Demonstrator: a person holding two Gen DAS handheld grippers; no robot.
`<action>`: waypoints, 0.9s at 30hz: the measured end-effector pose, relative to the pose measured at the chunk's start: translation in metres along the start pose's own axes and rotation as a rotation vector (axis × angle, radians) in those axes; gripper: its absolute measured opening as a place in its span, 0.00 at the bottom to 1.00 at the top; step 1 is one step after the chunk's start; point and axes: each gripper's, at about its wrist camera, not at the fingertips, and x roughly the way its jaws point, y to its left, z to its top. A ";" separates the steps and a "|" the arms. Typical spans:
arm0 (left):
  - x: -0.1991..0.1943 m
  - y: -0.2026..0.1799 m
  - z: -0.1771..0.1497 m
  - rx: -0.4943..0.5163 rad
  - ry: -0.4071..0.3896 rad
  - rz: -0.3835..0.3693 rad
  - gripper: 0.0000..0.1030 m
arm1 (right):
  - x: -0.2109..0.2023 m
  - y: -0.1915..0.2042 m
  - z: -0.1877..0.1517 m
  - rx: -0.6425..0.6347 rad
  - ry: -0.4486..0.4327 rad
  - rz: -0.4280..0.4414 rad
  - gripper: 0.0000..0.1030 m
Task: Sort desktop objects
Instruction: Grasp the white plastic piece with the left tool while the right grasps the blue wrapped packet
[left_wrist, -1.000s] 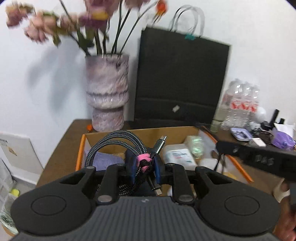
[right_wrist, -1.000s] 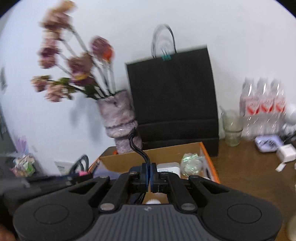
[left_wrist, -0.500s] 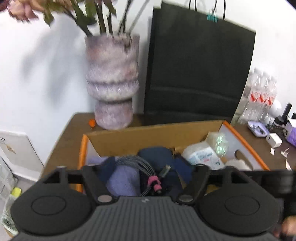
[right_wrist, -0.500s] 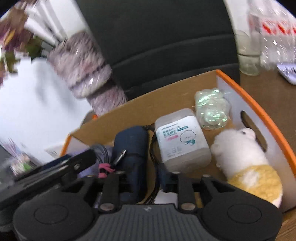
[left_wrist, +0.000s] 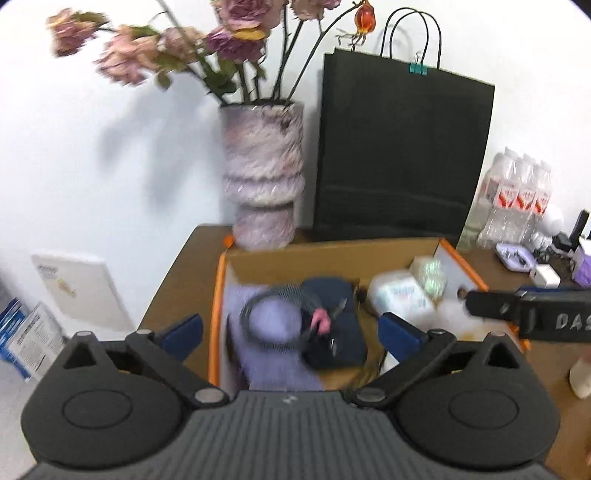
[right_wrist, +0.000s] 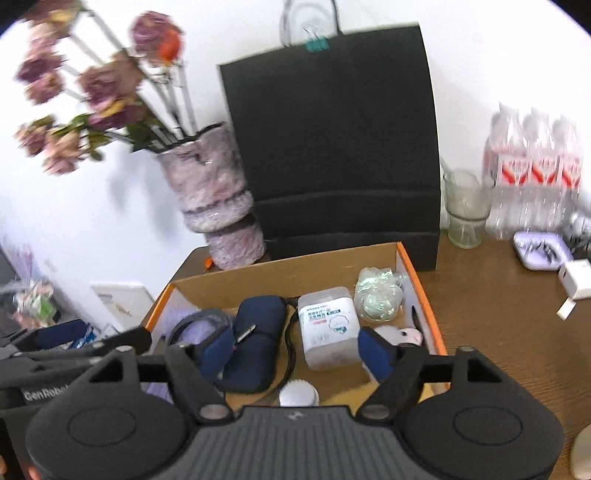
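An orange-edged cardboard box (left_wrist: 221, 291) (right_wrist: 421, 291) sits on the brown desk. In it lie a coiled braided cable with a pink tie (left_wrist: 284, 317), a navy pouch (left_wrist: 332, 325) (right_wrist: 258, 336), a purple cloth (left_wrist: 273, 347), a white wipes pack (right_wrist: 328, 325) (left_wrist: 399, 295), a shiny wrapped bundle (right_wrist: 378, 291) and a plush toy (right_wrist: 404, 336). My left gripper (left_wrist: 291, 332) is open and empty above the box's left half. My right gripper (right_wrist: 299, 350) is open and empty above the box's middle.
A marbled vase of dried flowers (left_wrist: 262, 177) (right_wrist: 214, 206) and a black paper bag (left_wrist: 399, 155) (right_wrist: 332, 140) stand behind the box. A glass (right_wrist: 465, 206), water bottles (right_wrist: 535, 173), a lilac case (right_wrist: 539, 251) and a white charger (right_wrist: 576, 280) are at right.
My left gripper opened and let the coiled cable drop into the box. My right gripper opened too, releasing a thin black cable. Both have drawn back and up.
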 end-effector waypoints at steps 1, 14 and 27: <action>-0.008 -0.001 -0.009 -0.003 -0.006 0.006 1.00 | -0.007 0.001 -0.006 -0.032 -0.008 -0.012 0.80; -0.096 -0.026 -0.167 0.008 -0.088 0.040 1.00 | -0.054 0.011 -0.156 -0.206 -0.003 -0.004 0.81; -0.109 -0.017 -0.230 -0.037 0.021 0.000 1.00 | -0.099 0.030 -0.250 -0.270 -0.024 -0.065 0.81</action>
